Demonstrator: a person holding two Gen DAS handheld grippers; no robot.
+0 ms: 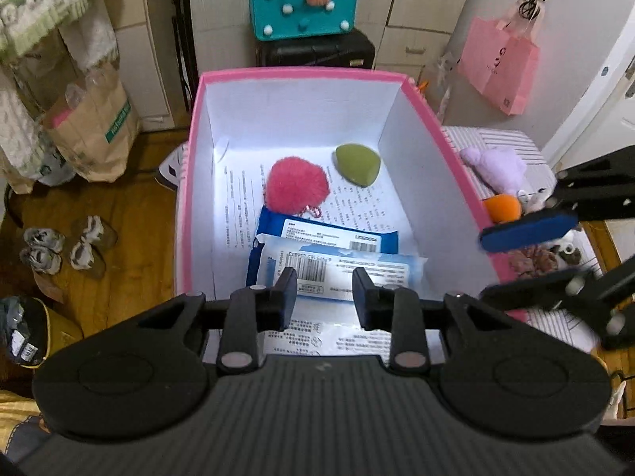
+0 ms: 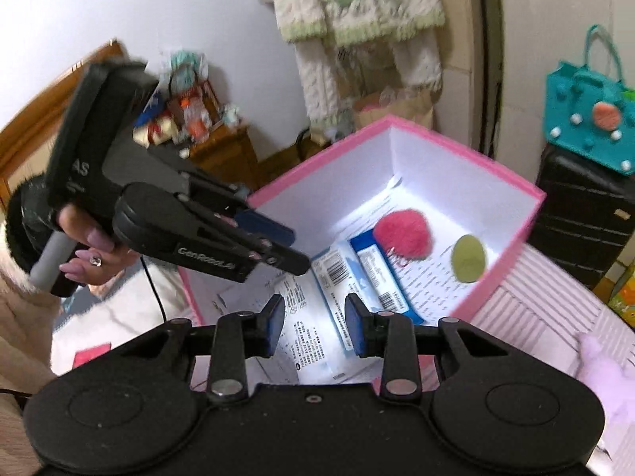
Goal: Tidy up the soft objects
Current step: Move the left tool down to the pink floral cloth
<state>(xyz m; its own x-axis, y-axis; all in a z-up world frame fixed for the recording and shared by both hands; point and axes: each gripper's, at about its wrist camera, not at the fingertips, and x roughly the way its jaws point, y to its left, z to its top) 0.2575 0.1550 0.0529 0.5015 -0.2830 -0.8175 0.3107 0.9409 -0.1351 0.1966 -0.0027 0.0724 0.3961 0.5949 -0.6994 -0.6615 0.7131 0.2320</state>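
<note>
You've got both tongs hovering released and empty over the pink box (image 1: 190,166), left gripper (image 1: 324,291) and right gripper (image 2: 314,325), since the pink pompom (image 1: 297,188), green sponge (image 1: 358,163) and tissue packs (image 1: 337,265) already lie inside (the purple plush (image 1: 498,168) waits outside, right).

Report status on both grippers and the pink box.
Left gripper open, empty, above the pink box. Right gripper open, empty. Pink pompom, green sponge, two wipe packs inside. Purple plush outside; nothing blocking.
</note>
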